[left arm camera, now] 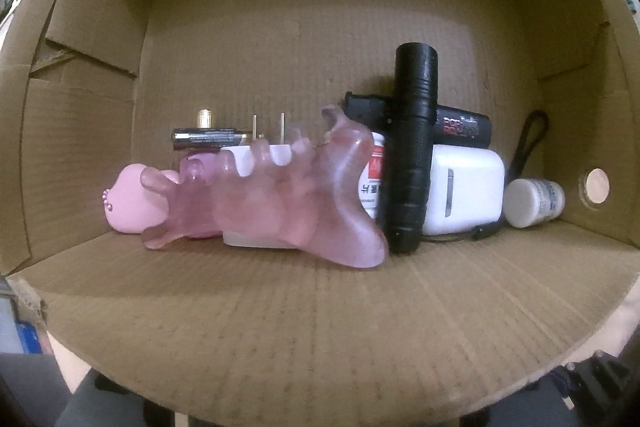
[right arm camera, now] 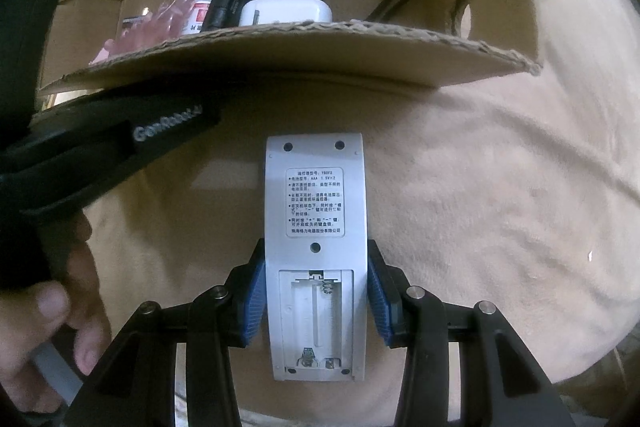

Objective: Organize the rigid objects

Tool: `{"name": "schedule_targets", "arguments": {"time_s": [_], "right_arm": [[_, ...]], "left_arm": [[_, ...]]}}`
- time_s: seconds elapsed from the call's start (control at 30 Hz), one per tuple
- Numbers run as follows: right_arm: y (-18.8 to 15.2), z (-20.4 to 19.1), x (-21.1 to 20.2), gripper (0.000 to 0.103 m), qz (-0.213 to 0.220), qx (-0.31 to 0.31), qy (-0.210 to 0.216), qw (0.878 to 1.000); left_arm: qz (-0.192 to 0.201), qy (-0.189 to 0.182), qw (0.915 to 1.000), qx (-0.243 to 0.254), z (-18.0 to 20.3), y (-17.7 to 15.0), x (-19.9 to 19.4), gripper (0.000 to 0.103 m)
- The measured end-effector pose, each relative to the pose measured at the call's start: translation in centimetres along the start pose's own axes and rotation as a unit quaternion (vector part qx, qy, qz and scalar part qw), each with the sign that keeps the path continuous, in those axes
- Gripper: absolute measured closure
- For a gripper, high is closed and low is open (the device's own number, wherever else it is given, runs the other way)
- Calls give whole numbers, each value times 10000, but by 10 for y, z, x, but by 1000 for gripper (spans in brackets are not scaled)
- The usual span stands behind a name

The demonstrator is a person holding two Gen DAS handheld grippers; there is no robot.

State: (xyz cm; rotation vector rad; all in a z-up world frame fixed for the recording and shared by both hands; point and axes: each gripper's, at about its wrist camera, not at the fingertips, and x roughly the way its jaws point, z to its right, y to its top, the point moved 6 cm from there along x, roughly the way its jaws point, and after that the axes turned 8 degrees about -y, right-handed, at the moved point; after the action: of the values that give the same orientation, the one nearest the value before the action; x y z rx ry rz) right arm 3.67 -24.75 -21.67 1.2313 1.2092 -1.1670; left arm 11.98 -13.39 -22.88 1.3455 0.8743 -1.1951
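Note:
My right gripper (right arm camera: 316,291) is shut on a white remote control (right arm camera: 316,203), held back side up with its battery bay open, above a beige blanket in front of a cardboard box (right arm camera: 280,59). Inside the box lie a pink translucent comb-like piece (left arm camera: 280,195), a black flashlight (left arm camera: 412,147), a white charger (left arm camera: 464,199), a battery (left arm camera: 208,139), a pink toy (left arm camera: 132,199) and a small white bottle (left arm camera: 532,201). The left gripper's body (right arm camera: 120,143) rests at the box's front flap; its fingers do not show in the left wrist view.
The box lies on its side with its flap (left arm camera: 320,327) folded out toward me. A black case (left arm camera: 460,127) lies behind the charger. A black strap loop (left arm camera: 528,139) hangs by the right wall. A hand (right arm camera: 52,307) holds the left gripper.

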Motion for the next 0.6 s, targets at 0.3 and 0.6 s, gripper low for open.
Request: {"name": "schedule_targets", "arguments": {"time_s": [0.3,0.6], "right_arm": [[-5,-12,-16,57,211,-34,102,9997],[-13,-34,-42,57,291,-117,639,9975]], "left_arm": [[-39,166,9998,-75,-33,-14,-20,63],[-36,147,9993,-340,-81,-42,-65,63]]}}
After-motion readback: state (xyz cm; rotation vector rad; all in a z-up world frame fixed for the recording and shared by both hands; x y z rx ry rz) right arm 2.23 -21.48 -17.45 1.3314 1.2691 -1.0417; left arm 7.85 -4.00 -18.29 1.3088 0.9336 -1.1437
